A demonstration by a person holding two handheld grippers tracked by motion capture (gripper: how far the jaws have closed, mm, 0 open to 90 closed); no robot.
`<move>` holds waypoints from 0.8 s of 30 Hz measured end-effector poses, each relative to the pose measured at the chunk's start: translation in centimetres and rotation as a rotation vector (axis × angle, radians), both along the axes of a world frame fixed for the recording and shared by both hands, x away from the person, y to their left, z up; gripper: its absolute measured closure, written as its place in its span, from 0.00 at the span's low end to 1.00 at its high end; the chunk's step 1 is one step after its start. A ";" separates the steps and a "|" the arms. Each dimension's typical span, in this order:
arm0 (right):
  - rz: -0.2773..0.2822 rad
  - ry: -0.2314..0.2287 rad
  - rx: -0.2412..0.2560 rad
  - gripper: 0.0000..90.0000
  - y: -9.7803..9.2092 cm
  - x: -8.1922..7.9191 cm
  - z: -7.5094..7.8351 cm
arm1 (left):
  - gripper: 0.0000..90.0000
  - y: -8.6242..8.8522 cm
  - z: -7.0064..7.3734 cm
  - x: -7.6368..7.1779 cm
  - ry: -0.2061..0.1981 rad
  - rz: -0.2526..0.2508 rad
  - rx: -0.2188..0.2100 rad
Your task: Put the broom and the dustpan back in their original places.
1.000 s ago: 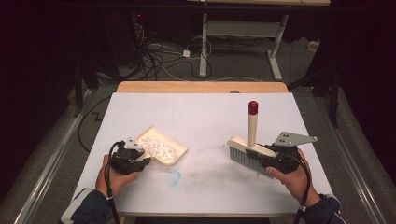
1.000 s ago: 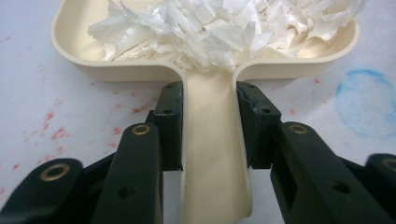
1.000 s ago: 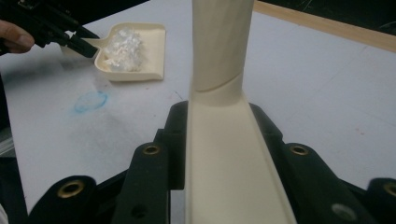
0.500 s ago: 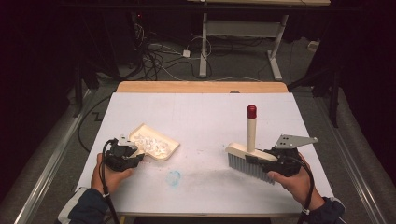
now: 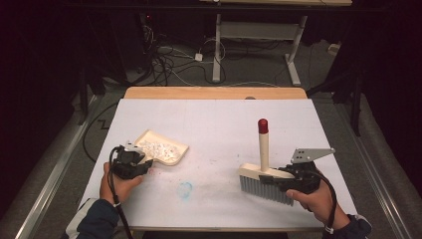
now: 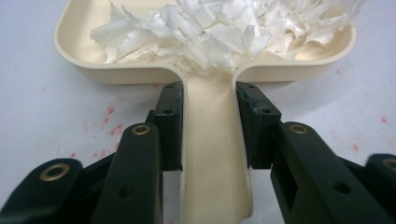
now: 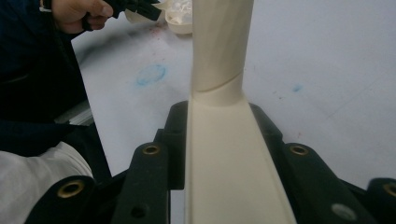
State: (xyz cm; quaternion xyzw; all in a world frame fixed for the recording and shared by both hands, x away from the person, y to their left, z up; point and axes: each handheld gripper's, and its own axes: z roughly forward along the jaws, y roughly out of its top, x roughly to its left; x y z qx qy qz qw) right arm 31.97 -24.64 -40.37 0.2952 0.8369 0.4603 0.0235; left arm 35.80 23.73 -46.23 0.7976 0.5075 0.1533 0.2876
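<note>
A cream dustpan (image 5: 164, 147) holding a heap of white paper shreds (image 5: 158, 148) rests on the white table at the left. My left gripper (image 5: 142, 167) is shut on the dustpan handle (image 6: 212, 154), its jaws pressed against both sides. At the right my right gripper (image 5: 271, 178) is shut on the cream head of a hand brush (image 5: 263, 180), grey bristles down and the red-tipped handle (image 5: 263, 144) standing upright. In the right gripper view the brush head (image 7: 229, 163) sits between the jaws.
The white table top (image 5: 219, 124) carries a blue smudge (image 5: 185, 189) near its front middle and faint red specks by the dustpan. A wooden strip (image 5: 214, 92) runs along the far edge. Cables and desk legs lie on the floor beyond.
Both hands have drawn back toward the front edge. The dustpan came with the left gripper to the left; the brush slid slightly right and nearer with the right gripper.
</note>
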 end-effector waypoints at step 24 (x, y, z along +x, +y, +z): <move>-0.080 0.151 -0.087 0.68 -2.3 5.5 -1.9 | 0.66 -4.7 -1.1 2.2 0.008 0.021 -0.052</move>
